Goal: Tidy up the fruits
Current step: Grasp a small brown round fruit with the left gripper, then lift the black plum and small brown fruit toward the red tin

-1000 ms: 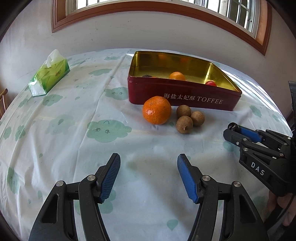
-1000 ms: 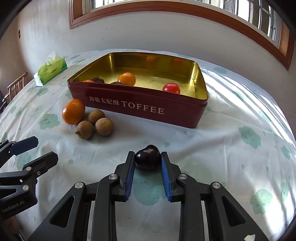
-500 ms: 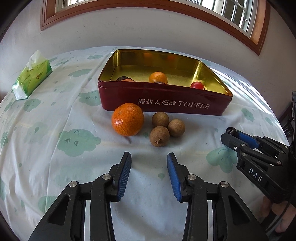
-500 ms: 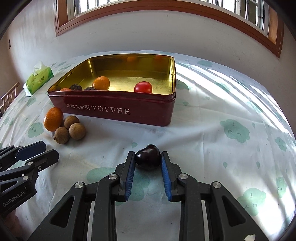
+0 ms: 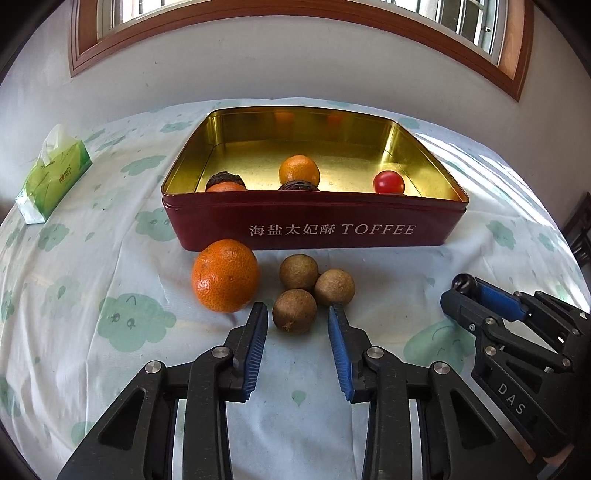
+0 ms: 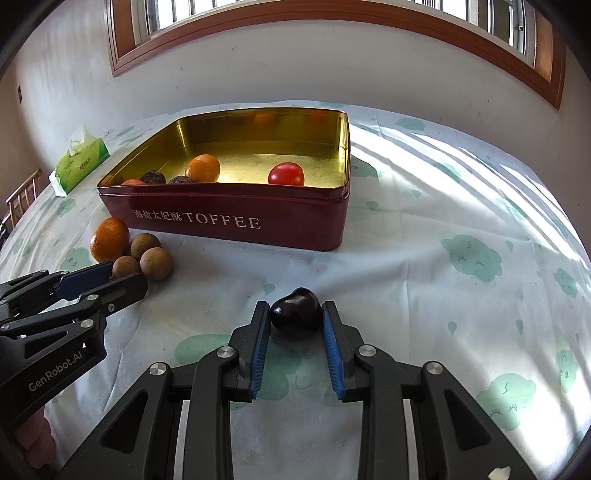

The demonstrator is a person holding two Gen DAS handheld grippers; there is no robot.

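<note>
Round brown longan (image 5: 294,311) between left fingertips (image 5: 260,317); orange mandarin (image 5: 225,274) left, red toffee tin (image 5: 314,225) beyond.

Black plastic left gripper (image 5: 295,314), ribbed blue fingers (image 5: 255,350), silver screws, right gripper (image 6: 293,314) seemingly identical

I see bright daylight from the window (image 6: 332,22) striping the worktop (image 6: 461,177); both sharp fisheye views bend at the edges.
</note>
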